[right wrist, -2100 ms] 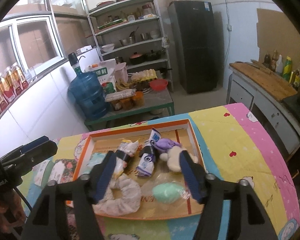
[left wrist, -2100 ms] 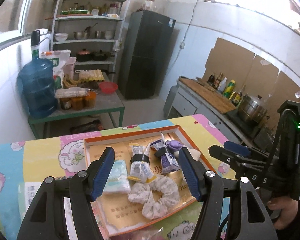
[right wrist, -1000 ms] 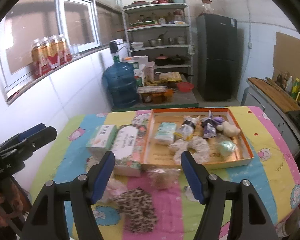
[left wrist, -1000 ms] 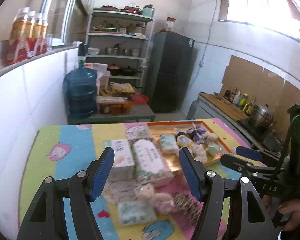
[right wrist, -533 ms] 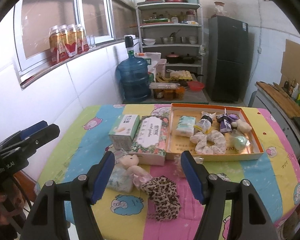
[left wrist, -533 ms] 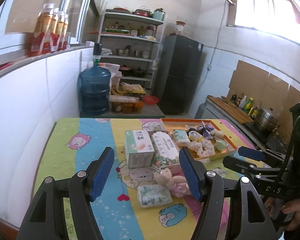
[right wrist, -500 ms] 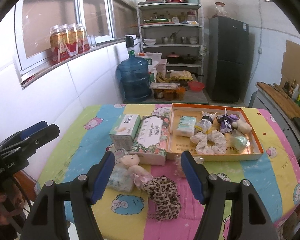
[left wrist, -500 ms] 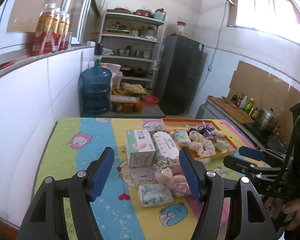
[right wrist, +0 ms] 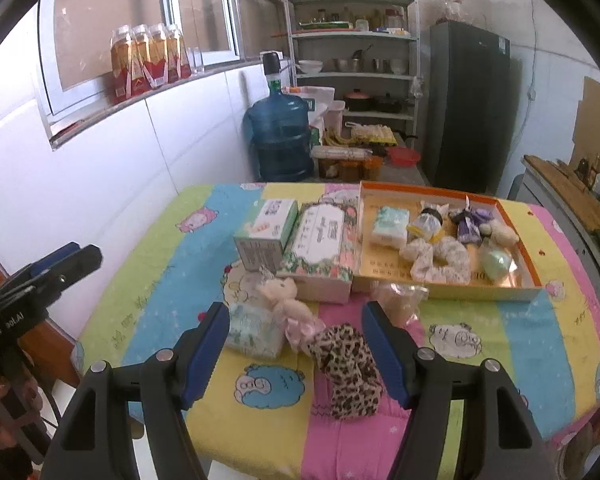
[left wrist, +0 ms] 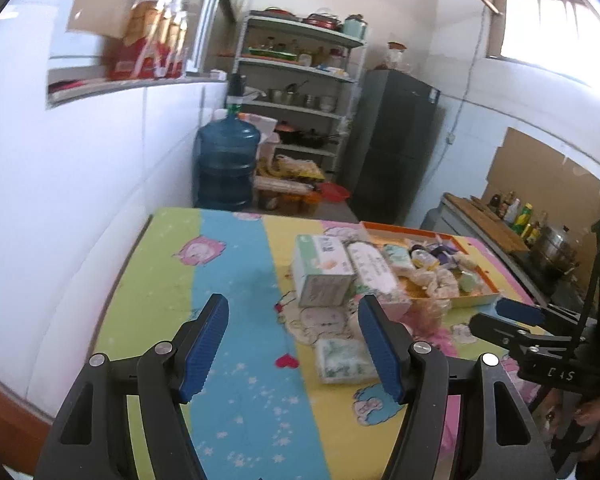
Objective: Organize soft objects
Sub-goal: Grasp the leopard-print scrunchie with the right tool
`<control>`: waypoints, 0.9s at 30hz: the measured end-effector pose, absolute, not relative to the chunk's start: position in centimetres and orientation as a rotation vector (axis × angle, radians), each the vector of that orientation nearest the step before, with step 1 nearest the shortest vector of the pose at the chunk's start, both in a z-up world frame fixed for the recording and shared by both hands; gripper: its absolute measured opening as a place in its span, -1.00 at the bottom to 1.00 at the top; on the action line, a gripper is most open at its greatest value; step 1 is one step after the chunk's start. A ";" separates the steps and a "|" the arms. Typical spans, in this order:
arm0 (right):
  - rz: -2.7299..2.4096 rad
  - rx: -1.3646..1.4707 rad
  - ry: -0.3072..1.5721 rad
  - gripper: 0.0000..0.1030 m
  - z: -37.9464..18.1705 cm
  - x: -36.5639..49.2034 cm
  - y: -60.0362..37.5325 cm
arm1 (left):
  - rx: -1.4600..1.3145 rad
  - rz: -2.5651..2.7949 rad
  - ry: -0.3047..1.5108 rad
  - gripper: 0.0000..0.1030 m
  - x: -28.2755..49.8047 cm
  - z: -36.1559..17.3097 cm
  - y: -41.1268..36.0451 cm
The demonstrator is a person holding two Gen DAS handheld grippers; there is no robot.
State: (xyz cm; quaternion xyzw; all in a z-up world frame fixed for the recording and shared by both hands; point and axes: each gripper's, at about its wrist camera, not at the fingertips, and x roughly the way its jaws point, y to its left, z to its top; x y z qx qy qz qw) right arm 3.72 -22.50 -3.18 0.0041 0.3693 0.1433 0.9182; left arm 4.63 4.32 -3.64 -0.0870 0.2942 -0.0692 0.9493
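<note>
1. Nearest to me, the right gripper [right wrist: 296, 350] hangs over the near edge of the desk [right wrist: 480, 364] with its fingers [right wrist: 384, 354] spread apart and nothing between them.
2. Right under those fingers lies the leopard-print cloth [right wrist: 348, 368], a little toward five o'clock of the gap. Its long axis runs from eleven to five, roughly along the gripper's own line, so I judge the fingers would close across its narrow width.
3. Touching the cloth at its ten o'clock end is the small plush toy [right wrist: 286, 306], and just beside that, toward nine o'clock, the green-patterned tissue pack [right wrist: 254, 330] sits against the left finger's tip.
4. The left gripper [left wrist: 294, 344] is likewise released and empty. It hovers over bare blue stripe, and the same loose pile lies off at its three o'clock, with the tissue pack just beside its right finger.
5. So the right hand looks the nearer one for the cloth and the toy, the left for the tissue pack.
6. Farther off stand two tissue boxes [right wrist: 296, 240] side by side, touching the orange tray [right wrist: 530, 270] at one o'clock, which already holds several soft things, a white scrunchie [right wrist: 440, 258] among them.
7. I take the tray as the place the loose pieces go.
</note>
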 end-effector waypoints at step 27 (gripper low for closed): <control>0.334 0.046 0.962 0.33 -13.3 6.1 -27.1 | -0.163 -0.180 0.779 0.34 7.7 -11.4 -0.6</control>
